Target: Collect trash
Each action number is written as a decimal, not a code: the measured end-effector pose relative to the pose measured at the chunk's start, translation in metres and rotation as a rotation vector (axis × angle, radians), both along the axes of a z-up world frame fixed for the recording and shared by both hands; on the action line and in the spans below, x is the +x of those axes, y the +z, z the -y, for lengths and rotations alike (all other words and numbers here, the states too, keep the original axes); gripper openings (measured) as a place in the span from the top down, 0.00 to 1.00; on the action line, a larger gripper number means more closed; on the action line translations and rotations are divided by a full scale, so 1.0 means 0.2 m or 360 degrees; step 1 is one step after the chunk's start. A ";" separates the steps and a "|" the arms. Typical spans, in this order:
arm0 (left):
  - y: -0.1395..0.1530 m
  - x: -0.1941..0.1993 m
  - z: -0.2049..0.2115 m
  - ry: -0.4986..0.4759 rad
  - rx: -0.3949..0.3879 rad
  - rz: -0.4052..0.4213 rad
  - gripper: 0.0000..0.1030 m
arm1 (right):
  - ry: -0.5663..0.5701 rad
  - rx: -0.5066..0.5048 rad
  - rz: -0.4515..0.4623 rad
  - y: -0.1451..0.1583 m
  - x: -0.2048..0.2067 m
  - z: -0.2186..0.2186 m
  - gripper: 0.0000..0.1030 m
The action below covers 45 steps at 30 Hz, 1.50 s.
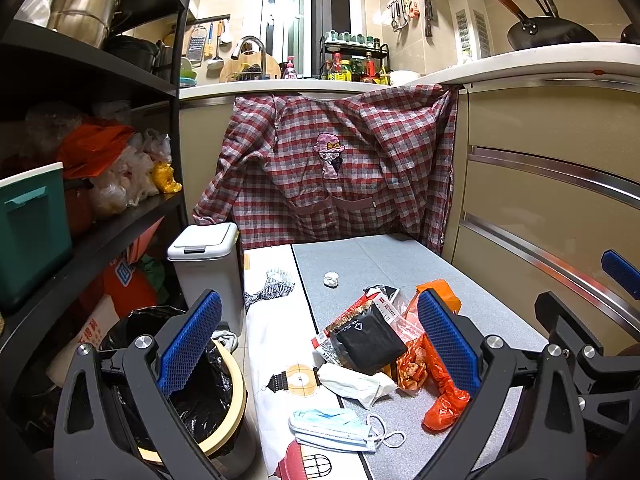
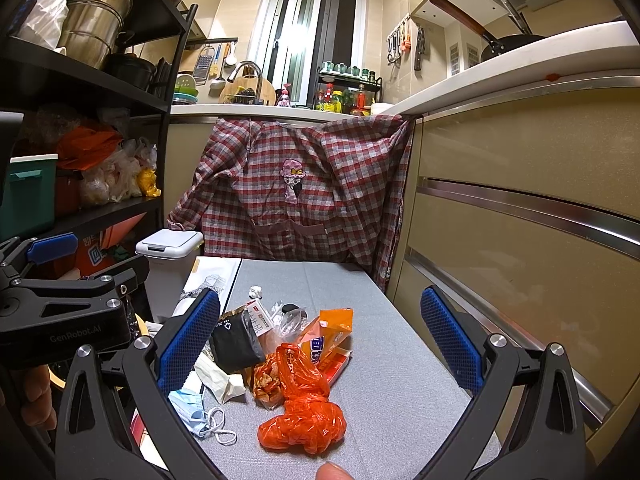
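Note:
A heap of trash lies on a grey table [image 1: 400, 256]: a black pouch [image 1: 370, 340], an orange plastic bag [image 1: 444, 404], snack wrappers [image 1: 412, 356], a white crumpled packet [image 1: 354, 384], a blue face mask [image 1: 332, 428] and a small white paper ball [image 1: 331, 279]. My left gripper [image 1: 320, 344] is open and empty, just short of the heap. My right gripper [image 2: 320, 344] is open and empty, above the orange bag [image 2: 304, 420], with the black pouch [image 2: 236, 344] and mask [image 2: 190, 408] by its left finger.
A round bin with a black liner [image 1: 200, 392] stands on the floor left of the table, by a white lidded bin [image 1: 204, 264]. A black shelf rack [image 1: 100, 216] is at left, cabinet drawers [image 1: 552, 200] at right, a plaid apron [image 1: 340, 168] behind.

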<state>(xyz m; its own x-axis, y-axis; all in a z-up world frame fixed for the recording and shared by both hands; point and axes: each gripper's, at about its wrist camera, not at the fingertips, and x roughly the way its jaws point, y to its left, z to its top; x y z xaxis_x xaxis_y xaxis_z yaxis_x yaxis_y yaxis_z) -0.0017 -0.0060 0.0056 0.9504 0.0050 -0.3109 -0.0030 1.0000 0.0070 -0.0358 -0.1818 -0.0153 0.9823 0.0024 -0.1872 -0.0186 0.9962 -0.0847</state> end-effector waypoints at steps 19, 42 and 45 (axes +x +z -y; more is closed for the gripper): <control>-0.04 0.04 -0.04 0.0118 -0.0025 -0.0101 0.07 | 0.0056 0.0101 -0.0319 -0.07 0.15 0.08 0.05; -0.47 0.22 -0.23 0.0137 -0.0148 -0.0515 0.07 | -0.0096 0.0223 -0.0851 -0.62 0.53 0.10 0.15; -0.52 0.24 -0.24 0.0120 -0.0197 -0.0584 0.07 | -0.0095 0.0235 -0.1001 -0.71 0.58 0.10 0.39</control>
<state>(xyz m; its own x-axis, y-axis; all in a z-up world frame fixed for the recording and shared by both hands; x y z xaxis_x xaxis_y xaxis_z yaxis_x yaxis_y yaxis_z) 0.0457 0.0421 -0.0974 0.7744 0.0117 -0.6325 -0.0961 0.9904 -0.0994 0.0807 -0.2019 -0.1570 0.6846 0.0210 -0.7286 0.0358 0.9974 0.0624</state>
